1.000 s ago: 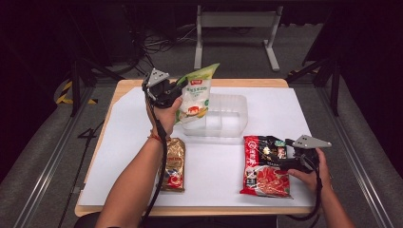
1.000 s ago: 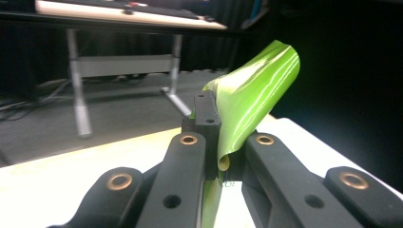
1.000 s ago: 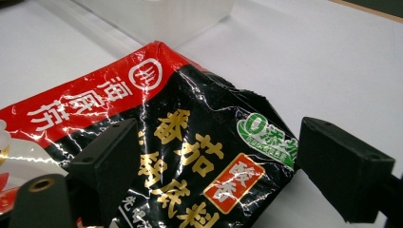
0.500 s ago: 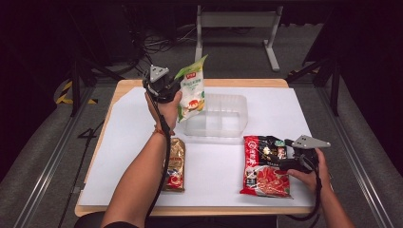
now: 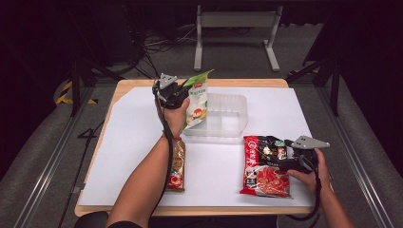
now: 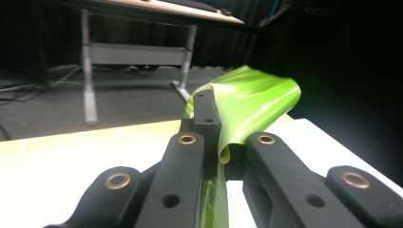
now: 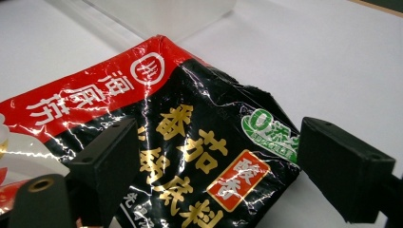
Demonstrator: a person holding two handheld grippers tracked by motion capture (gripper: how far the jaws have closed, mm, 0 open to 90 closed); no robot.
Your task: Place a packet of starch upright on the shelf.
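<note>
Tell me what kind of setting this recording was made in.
Probably a lab or studio recording bay: dark curtained surroundings, a table covered with white sheet, loose cables on the grey floor, and a metal stand behind.

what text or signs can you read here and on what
"海底捞" in white on the red band of the red and black packet.
"番茄" in gold on its black part; the gold characters below are cut off.
"0添加" on its green round badge.
Print on the green pouch and the brown packet: too small to read.
</note>
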